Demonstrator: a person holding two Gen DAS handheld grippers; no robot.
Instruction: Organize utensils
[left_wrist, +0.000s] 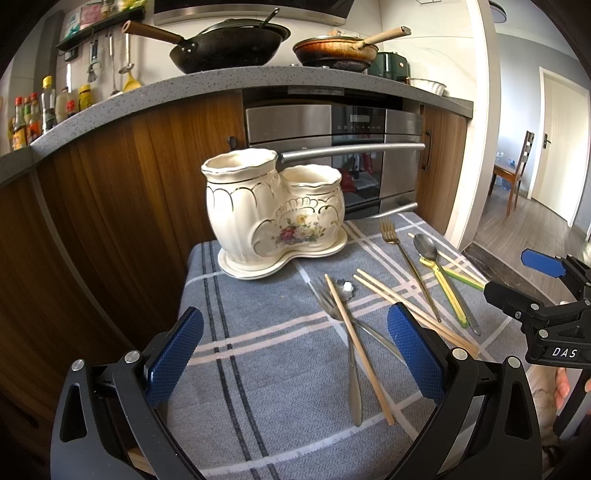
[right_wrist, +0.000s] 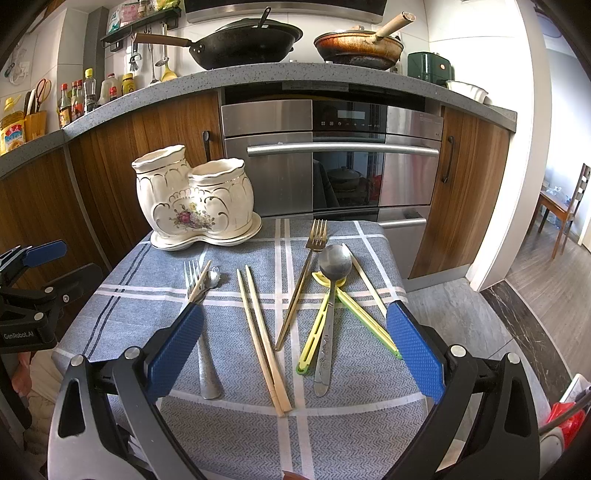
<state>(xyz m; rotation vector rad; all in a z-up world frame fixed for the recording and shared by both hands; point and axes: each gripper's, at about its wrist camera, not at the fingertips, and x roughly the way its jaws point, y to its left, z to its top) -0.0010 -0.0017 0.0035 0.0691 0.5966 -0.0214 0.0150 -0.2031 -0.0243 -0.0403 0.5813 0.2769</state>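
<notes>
A cream two-cup ceramic utensil holder (left_wrist: 273, 218) (right_wrist: 192, 199) stands empty at the back left of the plaid cloth (left_wrist: 258, 387) (right_wrist: 351, 424). Loose on the cloth lie a silver fork (left_wrist: 354, 373) (right_wrist: 208, 369) with one wooden chopstick (left_wrist: 360, 350) across it, a chopstick pair (left_wrist: 406, 306) (right_wrist: 262, 339), a gold fork (left_wrist: 406, 258) (right_wrist: 301, 288), a silver spoon (left_wrist: 424, 245) (right_wrist: 334, 264) and green-yellow chopsticks (left_wrist: 448, 291) (right_wrist: 314, 332). My left gripper (left_wrist: 295, 325) (right_wrist: 62, 269) hovers open near the front left. My right gripper (right_wrist: 295, 319) (left_wrist: 517, 277) hovers open over the front right utensils. Neither holds anything.
Behind the small table are wooden cabinets (right_wrist: 147, 129) and a steel oven (right_wrist: 332, 155) with a protruding bar handle. Two pans (right_wrist: 251, 44) sit on the grey counter above. A small spoon (right_wrist: 214, 277) lies by the fork's tines. A doorway and chair (right_wrist: 569, 206) are at the right.
</notes>
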